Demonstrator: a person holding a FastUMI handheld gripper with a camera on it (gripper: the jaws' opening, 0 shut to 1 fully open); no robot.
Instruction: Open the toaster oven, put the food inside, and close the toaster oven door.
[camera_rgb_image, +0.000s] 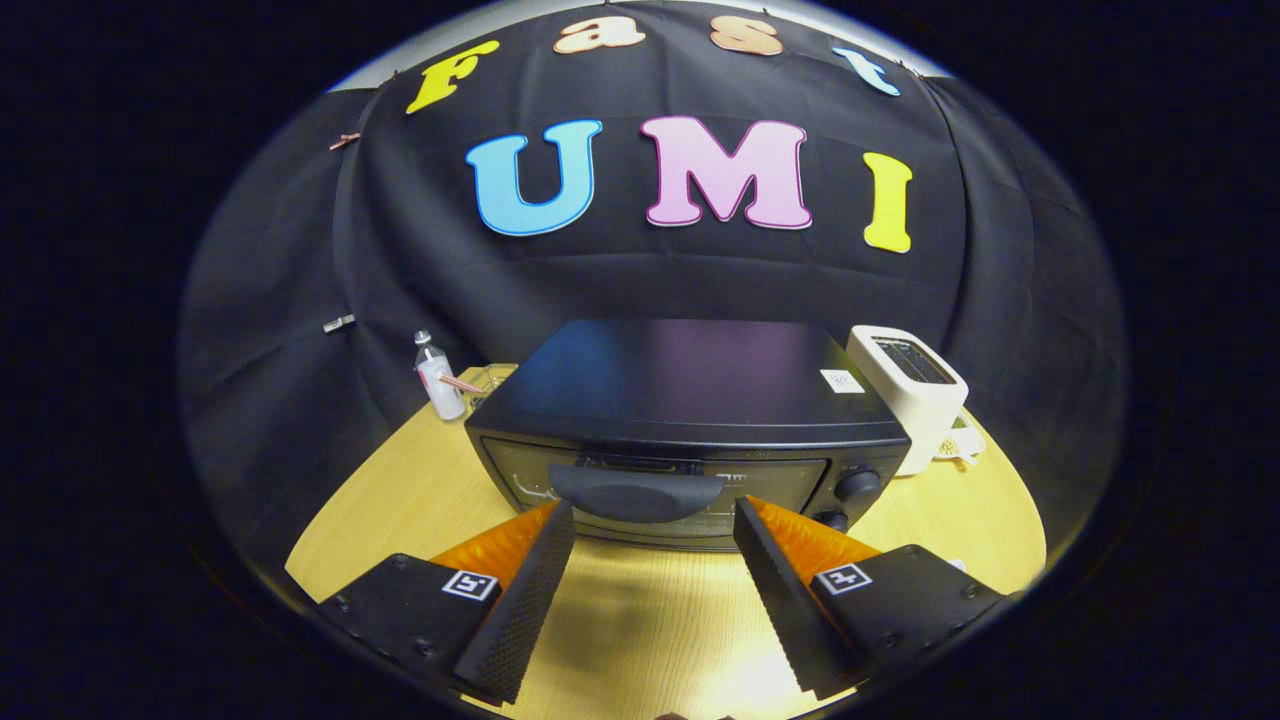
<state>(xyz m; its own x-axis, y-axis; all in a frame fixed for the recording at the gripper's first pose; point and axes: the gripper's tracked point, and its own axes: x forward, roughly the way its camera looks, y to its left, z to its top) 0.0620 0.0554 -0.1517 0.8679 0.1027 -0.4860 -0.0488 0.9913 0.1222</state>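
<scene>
Wooden table (400, 500) carries 1 black toaster oven (690, 420), door shut, its handle (636, 492) just ahead of our gripper (655, 520). We hold the 2 fingers (530, 580) spread apart, empty. We count 1 white toaster (915, 385) beside the oven and 1 small bottle (437, 378).

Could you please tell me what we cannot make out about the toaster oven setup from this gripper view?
- Toaster oven interior: dark door glass hides it.
- Door handle: just ahead of the open gripper; contact unclear.
- Small bottle: label too small.
- White toaster: hides the thing behind it.
</scene>
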